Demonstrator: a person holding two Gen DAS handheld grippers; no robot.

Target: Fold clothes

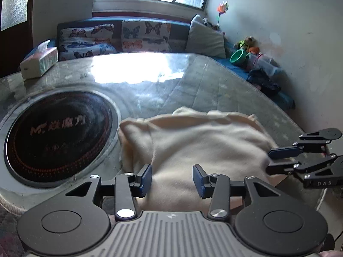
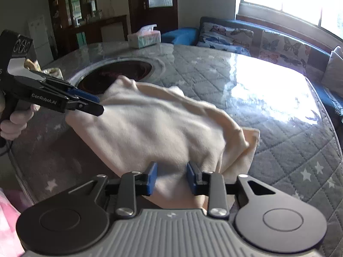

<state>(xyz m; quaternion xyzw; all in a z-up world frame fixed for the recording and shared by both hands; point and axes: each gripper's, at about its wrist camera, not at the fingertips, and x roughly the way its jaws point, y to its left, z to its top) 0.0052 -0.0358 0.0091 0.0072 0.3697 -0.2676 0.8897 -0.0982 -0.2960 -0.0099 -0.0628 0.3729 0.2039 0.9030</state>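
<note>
We see the garment (image 1: 199, 145) lying on the table (image 1: 193, 85), just right of the round hob (image 1: 57, 137) set in it; the tissue box (image 1: 39, 62) sits behind the hob, near the far edge.

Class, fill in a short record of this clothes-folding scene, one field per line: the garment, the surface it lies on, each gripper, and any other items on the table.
garment: cream garment, bunched, partly folded over itself
surface: round table with quilted grey cover under a clear glossy sheet
table centre: round black cooktop, the garment's edge reaching it
left gripper: open, fingers either side of the garment's near edge
right gripper: open, fingers astride the cloth
other item: tissue box at the far edge
</note>
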